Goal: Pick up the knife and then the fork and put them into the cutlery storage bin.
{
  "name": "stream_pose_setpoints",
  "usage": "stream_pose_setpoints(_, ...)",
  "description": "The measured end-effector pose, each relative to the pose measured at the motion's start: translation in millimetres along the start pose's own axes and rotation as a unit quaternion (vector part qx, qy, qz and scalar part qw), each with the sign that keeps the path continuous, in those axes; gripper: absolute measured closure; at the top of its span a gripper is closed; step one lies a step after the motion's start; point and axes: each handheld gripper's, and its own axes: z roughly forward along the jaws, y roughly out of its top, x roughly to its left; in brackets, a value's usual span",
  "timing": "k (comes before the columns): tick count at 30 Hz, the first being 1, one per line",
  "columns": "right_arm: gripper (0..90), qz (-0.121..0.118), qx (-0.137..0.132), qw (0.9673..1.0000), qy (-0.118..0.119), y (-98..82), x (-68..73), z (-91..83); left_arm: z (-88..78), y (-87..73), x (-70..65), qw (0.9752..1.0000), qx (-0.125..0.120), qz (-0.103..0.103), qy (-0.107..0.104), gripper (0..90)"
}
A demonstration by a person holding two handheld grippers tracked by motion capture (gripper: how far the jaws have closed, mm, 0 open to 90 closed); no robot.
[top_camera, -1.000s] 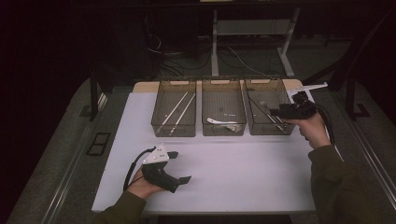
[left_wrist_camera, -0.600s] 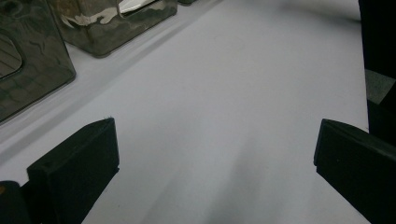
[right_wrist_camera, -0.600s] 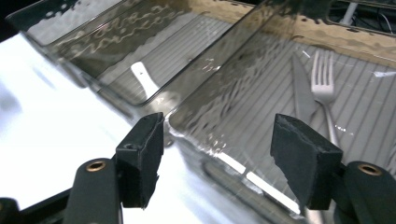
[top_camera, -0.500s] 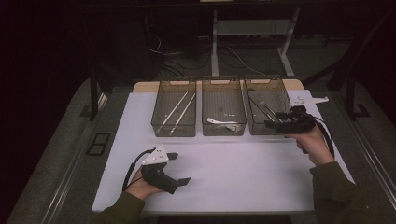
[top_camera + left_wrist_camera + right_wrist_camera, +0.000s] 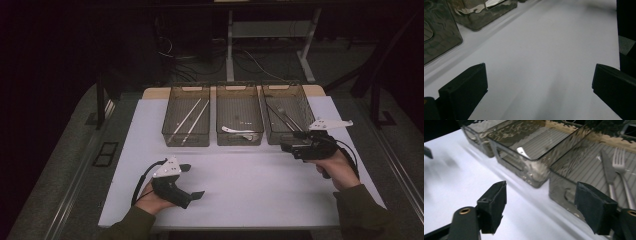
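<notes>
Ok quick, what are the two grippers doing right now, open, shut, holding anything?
Left gripper: open, nothing between its jaws.
Right gripper: open and empty; its jaws have just been opening, beside the right bin.

Place: a dim lab or test room is suggested.
Bench: a white-topped table [image 5: 250,200], lit amid darkness.
At 12 o'clock: loose cables [image 5: 175,60] and metal stand legs [image 5: 230,45] are seen on the floor.

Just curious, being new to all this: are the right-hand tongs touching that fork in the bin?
Apart. In the right gripper view the open tongs hold nothing, and the fork lies inside the bin, behind its wall.
</notes>
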Motion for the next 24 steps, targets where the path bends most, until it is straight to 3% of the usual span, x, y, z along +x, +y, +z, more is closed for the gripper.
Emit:
stream_pose_setpoints(5, 20.5, -0.003, -0.006, 0.9999, 0.011, -10.8, 7.7, -0.9, 0.0, 0.3, -1.5, 1.0, -0.002, -0.001, -0.001, 0.0)
stream_pose_setpoints(24, 18.0, -0.014, -0.024, 0.9993, 0.026, -49.4, 31.7, -8.8, -0.3, 1.2, -2.4, 1.0, 0.001, 0.003, -0.001, 0.0)
